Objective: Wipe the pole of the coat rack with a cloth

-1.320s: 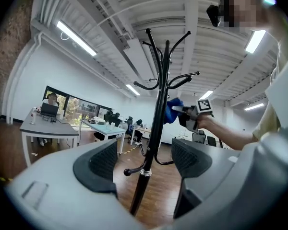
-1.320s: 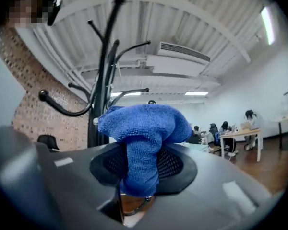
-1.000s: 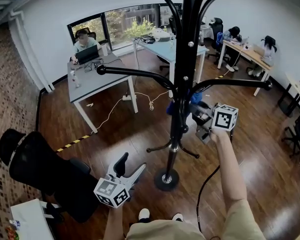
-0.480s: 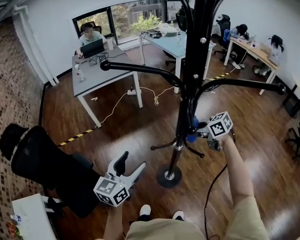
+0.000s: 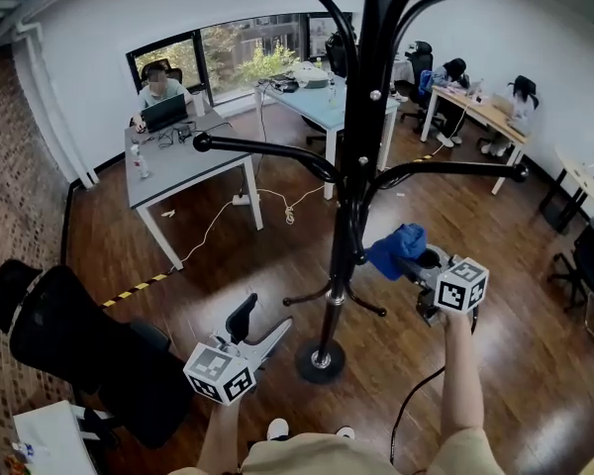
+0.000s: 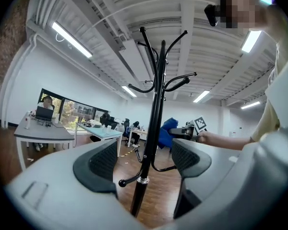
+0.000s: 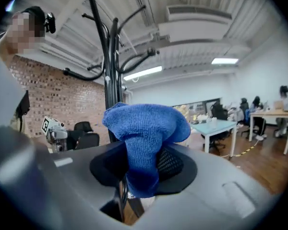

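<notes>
Beside the pole [image 5: 354,196], to its right and seemingly just apart: blue cloth [image 5: 397,246], soft, light, limp, pinched at its bunched middle by right tool [image 5: 416,261]. Hold looks sound. Left tool [image 5: 260,327] spread, empty, low. Coat rack [image 5: 320,361] likely tippy; press gently.

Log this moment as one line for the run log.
right gripper: shut on blue cloth, beside coat rack pole, contact unclear | left gripper: open, empty, held low
</notes>
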Demonstrator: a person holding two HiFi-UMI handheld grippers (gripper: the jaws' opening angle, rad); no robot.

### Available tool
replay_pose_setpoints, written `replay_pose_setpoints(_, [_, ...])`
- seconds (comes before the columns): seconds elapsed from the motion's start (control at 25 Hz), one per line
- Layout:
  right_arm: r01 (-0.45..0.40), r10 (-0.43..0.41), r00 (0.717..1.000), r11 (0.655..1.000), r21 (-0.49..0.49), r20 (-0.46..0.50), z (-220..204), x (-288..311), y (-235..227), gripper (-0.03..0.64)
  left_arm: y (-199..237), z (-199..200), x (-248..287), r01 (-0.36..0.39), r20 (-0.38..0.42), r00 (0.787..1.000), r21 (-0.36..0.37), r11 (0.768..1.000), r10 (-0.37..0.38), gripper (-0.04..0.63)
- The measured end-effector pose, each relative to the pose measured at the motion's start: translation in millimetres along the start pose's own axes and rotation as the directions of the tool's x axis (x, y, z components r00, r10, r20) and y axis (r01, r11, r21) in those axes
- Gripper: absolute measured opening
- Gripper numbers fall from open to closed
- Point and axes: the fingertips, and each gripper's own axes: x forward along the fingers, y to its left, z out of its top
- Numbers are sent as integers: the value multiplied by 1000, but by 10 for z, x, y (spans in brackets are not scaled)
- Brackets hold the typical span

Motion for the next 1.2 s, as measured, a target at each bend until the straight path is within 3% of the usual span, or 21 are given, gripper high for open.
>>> replay_pose_setpoints(0.08, [111,-111,986,994,10,126,223,-327,77,141,-86,89,94,23,16,1000,21,1000,-23,330])
replay_pose_setpoints(0.16, [233,-230,948,972,12,218,365,-651,192,141,-181,181,174,28,35,999,50,998,-30,330])
replay_pose_setpoints(0.32, [485,-457,841,874,-32,289,419,-1079,481,141,-321,343,287,34,71,997,100,994,-41,330])
replay_pose_setpoints(0.4, [555,-511,811,826,-99,285,376,-1141,642,141,-360,370,302,34,77,996,110,993,-42,330])
replay_pose_setpoints(0.6, [592,-542,792,794,-140,280,254,-1175,960,141,-382,350,330,0,63,998,112,994,-7,327])
replay_pose_setpoints(0.88, [569,-524,810,812,-134,262,152,-1007,1137,141,-526,299,362,39,37,998,85,996,-42,316])
replay_pose_setpoints(1.04, [583,-540,801,802,-129,258,174,-984,1114,141,-510,285,367,30,34,999,102,994,-34,311])
replay_pose_setpoints(1.2, [583,-541,801,803,-125,255,180,-945,1120,141,-444,284,314,-18,43,999,165,986,11,304])
